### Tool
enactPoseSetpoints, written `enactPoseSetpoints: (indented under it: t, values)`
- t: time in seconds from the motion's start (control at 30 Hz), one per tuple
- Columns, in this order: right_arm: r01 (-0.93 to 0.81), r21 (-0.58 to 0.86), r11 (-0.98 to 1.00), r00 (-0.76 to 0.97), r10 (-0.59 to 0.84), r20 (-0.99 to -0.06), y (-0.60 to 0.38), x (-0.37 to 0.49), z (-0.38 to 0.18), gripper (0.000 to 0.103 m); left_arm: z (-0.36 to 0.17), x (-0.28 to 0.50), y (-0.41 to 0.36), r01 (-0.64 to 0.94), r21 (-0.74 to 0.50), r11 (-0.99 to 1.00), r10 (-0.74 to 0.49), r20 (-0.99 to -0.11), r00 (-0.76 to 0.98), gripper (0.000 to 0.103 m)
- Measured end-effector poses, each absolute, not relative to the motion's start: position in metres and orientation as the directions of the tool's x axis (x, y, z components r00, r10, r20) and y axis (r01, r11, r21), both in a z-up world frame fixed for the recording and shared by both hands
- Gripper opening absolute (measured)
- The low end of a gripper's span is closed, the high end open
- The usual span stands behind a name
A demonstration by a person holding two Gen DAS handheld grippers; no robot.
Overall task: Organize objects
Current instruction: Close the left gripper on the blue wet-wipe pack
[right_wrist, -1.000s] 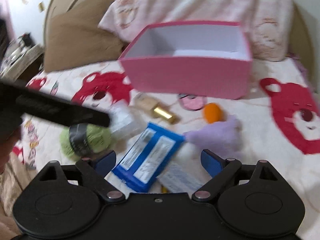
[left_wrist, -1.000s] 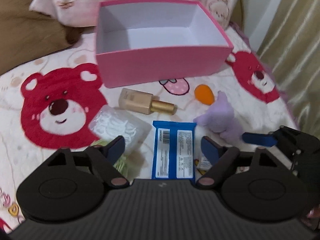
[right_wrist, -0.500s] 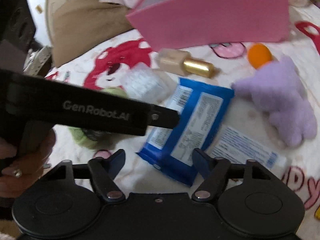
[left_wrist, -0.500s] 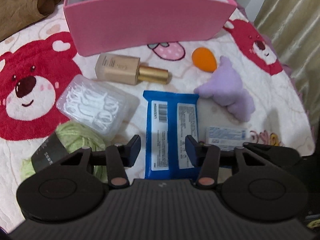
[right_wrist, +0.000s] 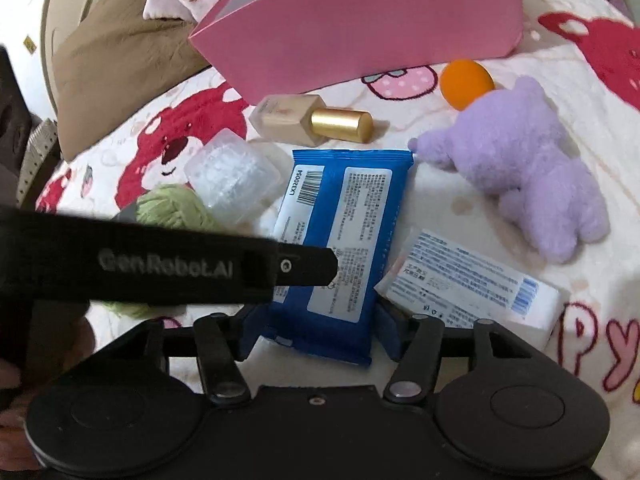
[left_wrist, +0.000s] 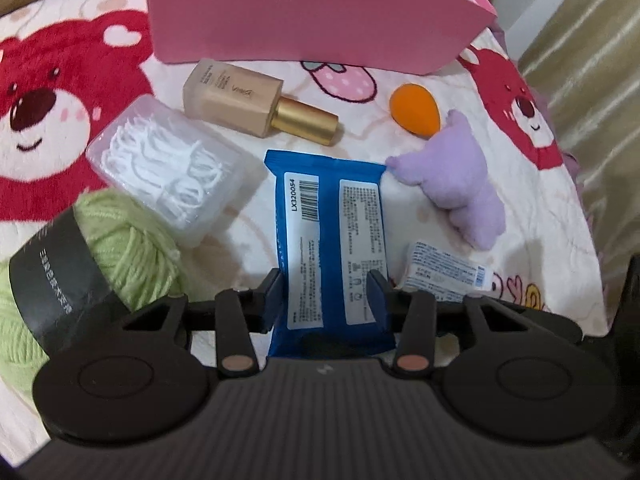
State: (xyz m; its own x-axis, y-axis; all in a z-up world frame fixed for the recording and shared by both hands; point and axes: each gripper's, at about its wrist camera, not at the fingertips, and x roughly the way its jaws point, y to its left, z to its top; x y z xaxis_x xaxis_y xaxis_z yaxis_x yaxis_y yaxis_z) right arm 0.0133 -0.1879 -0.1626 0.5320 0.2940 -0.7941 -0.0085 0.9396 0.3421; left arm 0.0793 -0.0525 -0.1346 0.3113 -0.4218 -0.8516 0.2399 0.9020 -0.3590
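Left wrist view: the left tool (left_wrist: 327,285) has its fingers narrowed onto the near end of the blue pack (left_wrist: 330,240), one finger against each long side, pinching it. The pack lies flat on the bed (left_wrist: 256,240), label up, with a barcode and "LX320054"; the finer print is too small to read. Its near edge is hidden under the tool body. Around it lie a yarn ball (left_wrist: 120,248) with a dark band, a clear box (left_wrist: 168,168), a bottle (left_wrist: 260,104), an orange sponge (left_wrist: 414,110), a purple toy (left_wrist: 456,184) and a white packet (left_wrist: 444,272). The pink box (left_wrist: 312,12) stands behind, its top cut off.

Right wrist view: the right tool (right_wrist: 316,330) also has a finger at each side of the pack's (right_wrist: 344,232) near end; whether they press it I cannot tell. The left tool's body (right_wrist: 160,264), marked "GenRobot.AI", crosses in front, covering part of the pack and yarn (right_wrist: 172,208).
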Motion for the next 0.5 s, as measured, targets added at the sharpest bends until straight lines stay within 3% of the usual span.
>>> enactPoseSetpoints:
  t: [0.17, 0.33, 0.5]
  values:
    - [-0.086, 0.189, 0.978, 0.57, 0.204, -0.796, -0.165, 0.003, -0.164, 0.081, -0.141, 0.078, -0.056, 0.211, -0.343, 0.916, -0.397, -0.852, 0.34, 0.043]
    - [-0.101, 0.148, 0.984, 0.615, 0.178, -0.768, -0.164, -0.008, -0.157, 0.071, -0.133, 0.069, -0.053, 0.232, -0.352, 0.907, -0.417, -0.831, 0.367, 0.043]
    - [-0.127, 0.177, 0.976, 0.635, 0.217, -0.742, -0.173, -0.017, -0.147, 0.069, -0.118, 0.066, -0.051, 0.245, -0.375, 0.894, -0.444, -0.816, 0.371, 0.043]
